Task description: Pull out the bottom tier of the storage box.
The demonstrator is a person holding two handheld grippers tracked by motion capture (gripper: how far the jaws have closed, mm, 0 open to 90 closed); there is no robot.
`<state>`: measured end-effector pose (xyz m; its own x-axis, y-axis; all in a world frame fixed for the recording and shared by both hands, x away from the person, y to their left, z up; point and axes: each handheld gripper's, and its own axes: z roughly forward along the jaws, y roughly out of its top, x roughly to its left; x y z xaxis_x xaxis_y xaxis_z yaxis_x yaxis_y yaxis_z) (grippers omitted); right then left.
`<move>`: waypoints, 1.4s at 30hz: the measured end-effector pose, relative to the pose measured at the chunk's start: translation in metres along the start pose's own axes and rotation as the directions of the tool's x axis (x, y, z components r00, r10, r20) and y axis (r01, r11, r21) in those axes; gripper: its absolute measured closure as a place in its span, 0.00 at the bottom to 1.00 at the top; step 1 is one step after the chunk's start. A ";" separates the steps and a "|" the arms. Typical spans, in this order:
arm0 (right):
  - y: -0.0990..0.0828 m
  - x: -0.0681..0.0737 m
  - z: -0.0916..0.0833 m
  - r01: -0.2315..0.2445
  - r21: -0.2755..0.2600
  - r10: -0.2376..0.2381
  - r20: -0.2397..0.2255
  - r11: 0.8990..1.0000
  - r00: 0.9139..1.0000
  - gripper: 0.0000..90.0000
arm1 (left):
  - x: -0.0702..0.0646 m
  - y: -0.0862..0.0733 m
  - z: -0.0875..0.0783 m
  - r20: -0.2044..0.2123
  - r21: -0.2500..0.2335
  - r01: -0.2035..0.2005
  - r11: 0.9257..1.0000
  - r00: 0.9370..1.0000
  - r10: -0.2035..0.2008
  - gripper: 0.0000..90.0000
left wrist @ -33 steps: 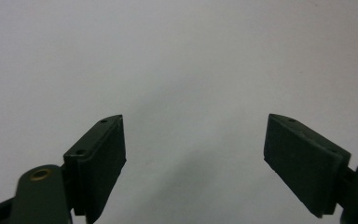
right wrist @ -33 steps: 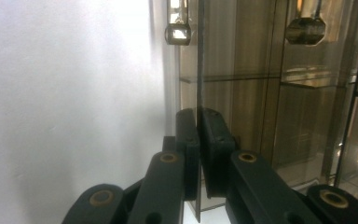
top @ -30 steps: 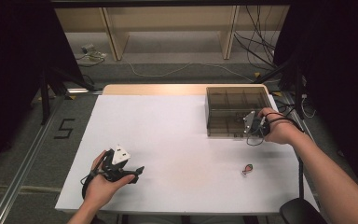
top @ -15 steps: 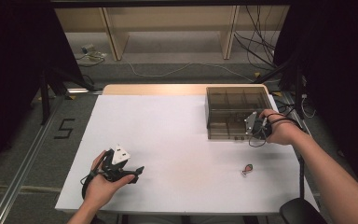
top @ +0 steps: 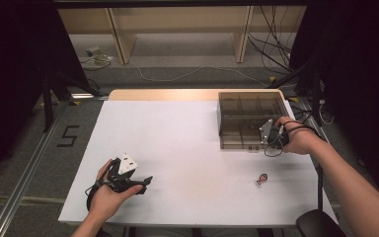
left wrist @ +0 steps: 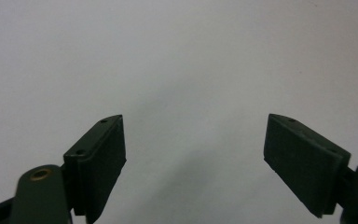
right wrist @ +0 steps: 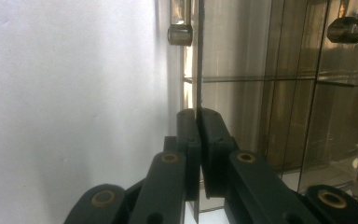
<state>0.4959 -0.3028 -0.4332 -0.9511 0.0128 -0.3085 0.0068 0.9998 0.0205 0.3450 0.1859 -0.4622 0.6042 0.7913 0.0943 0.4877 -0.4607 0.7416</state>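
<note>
Our right claw is clamped shut on the thin front wall of the smoky transparent plastic organiser box, one jaw outside the wall and one inside. In the high view we see that right claw at the box's near right corner, the box standing at the far right of the white desk, its inner dividers splitting it into several compartments. Through the right gripper view we make out a small metal latch on the outer face of the wall, above the jaws. A small red and white object lies on the desk nearer to us than the box and well apart from it. Our left claw stands wide apart with nothing between its jaws, over bare white surface; in the high view it sits near the front left of the desk, well apart from the box.
</note>
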 end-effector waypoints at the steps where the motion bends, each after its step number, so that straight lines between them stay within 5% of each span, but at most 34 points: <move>1: 0.000 0.000 0.000 0.003 0.002 -0.003 -0.003 1.000 1.000 0.97 | 0.000 0.000 0.000 -0.001 -0.001 0.000 1.000 1.000 0.000 0.23; 42: -0.003 0.010 -0.006 0.012 -0.001 -0.012 -0.061 1.000 0.998 0.98 | 0.000 0.000 -0.001 -0.004 0.000 0.001 1.000 1.000 -0.001 0.23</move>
<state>0.4841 -0.3060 -0.4304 -0.9682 -0.0002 -0.2502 -0.0049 0.9998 0.0181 0.3448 0.1867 -0.4620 0.6011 0.7933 0.0962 0.4884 -0.4600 0.7415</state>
